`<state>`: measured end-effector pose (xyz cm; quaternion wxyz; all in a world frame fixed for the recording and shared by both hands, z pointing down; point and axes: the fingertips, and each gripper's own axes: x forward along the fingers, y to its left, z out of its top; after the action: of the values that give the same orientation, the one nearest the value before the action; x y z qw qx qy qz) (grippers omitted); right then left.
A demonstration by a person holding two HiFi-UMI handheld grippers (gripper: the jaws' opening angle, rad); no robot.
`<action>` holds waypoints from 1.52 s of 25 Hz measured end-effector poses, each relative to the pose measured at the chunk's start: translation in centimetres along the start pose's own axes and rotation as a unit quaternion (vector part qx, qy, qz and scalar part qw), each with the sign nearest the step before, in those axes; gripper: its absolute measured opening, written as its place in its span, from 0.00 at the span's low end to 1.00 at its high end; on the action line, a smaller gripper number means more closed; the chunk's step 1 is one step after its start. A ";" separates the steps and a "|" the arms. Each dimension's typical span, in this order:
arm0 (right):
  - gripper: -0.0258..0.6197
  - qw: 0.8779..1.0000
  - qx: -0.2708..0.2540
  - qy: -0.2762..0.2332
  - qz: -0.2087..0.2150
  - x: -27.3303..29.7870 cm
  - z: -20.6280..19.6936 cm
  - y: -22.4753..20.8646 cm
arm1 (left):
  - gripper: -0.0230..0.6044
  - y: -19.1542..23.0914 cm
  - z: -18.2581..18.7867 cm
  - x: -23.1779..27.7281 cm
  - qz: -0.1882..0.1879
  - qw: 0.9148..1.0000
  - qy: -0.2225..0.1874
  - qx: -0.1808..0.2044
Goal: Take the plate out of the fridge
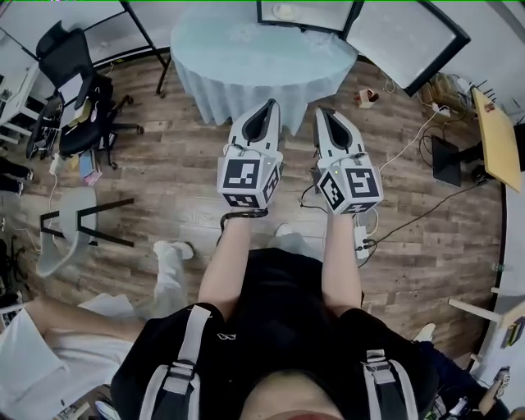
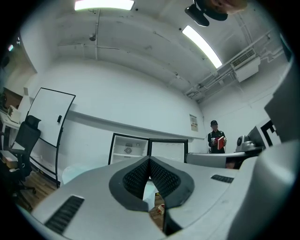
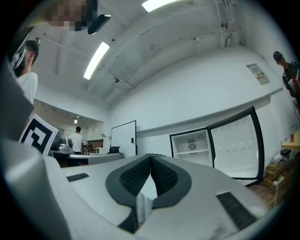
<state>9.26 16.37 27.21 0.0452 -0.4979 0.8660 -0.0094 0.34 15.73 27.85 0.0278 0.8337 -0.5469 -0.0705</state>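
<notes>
A small fridge [image 1: 305, 15] stands open behind a round table, its door [image 1: 406, 37] swung to the right. A pale plate [image 1: 285, 11] lies on a shelf inside it. Both grippers are held side by side in front of the person and point toward the table, well short of the fridge. The left gripper [image 1: 269, 105] is shut with nothing between its pads. The right gripper [image 1: 324, 111] is shut and empty too. In the left gripper view the shut gripper [image 2: 150, 158] points at the open fridge [image 2: 129, 147]. In the right gripper view the gripper [image 3: 151, 155] has the fridge [image 3: 191, 145] to its right.
The round table [image 1: 254, 57] with a light blue cloth stands between me and the fridge. An office chair [image 1: 70, 90] and a stool [image 1: 78, 221] are on the left. Cables and a power strip [image 1: 361, 242] lie on the wood floor. A person with a red book [image 2: 217, 140] stands far back.
</notes>
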 end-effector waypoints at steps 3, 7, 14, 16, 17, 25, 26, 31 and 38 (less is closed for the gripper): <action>0.05 1.000 0.000 -0.003 0.009 0.7 0.5 -1.9 | 0.06 -0.5 0.3 1.3 0.010 1.000 -0.008 -0.003; 0.05 1.000 -0.003 -0.007 0.025 1.7 1.2 -2.9 | 0.06 -0.3 0.8 2.5 0.027 1.000 -0.016 -0.001; 0.05 0.999 -0.010 -0.024 0.044 4.1 2.9 -3.5 | 0.06 1.2 2.6 4.3 0.042 0.998 -0.037 -0.003; 0.05 0.999 -0.014 -0.022 0.047 5.0 2.9 -3.8 | 0.06 1.9 2.6 4.9 0.046 0.998 -0.039 -0.006; 0.05 0.998 -0.016 -0.022 0.047 5.4 2.9 -3.9 | 0.06 2.3 2.6 5.3 0.049 0.998 -0.041 -0.008; 0.05 0.999 -0.036 -0.012 0.033 9.4 1.2 -7.4 | 0.06 5.2 0.7 10.1 0.055 0.996 -0.056 -0.037; 0.05 0.999 -0.038 -0.006 0.032 10.2 0.7 -7.9 | 0.06 5.6 0.2 10.9 0.054 0.996 -0.053 -0.042; 0.05 1.000 -0.022 0.004 0.019 13.6 -1.2 -10.2 | 0.06 7.8 -2.0 14.2 0.052 0.997 -0.035 -0.050; 0.05 0.999 0.000 0.017 0.027 19.2 -3.4 -11.3 | 0.06 11.6 -2.8 18.0 0.061 0.997 -0.019 -0.048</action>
<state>9.10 -6.05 29.98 0.0310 -0.4742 0.8797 -0.0169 -2.75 -5.54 30.48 0.0617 0.7952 -0.5929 -0.1105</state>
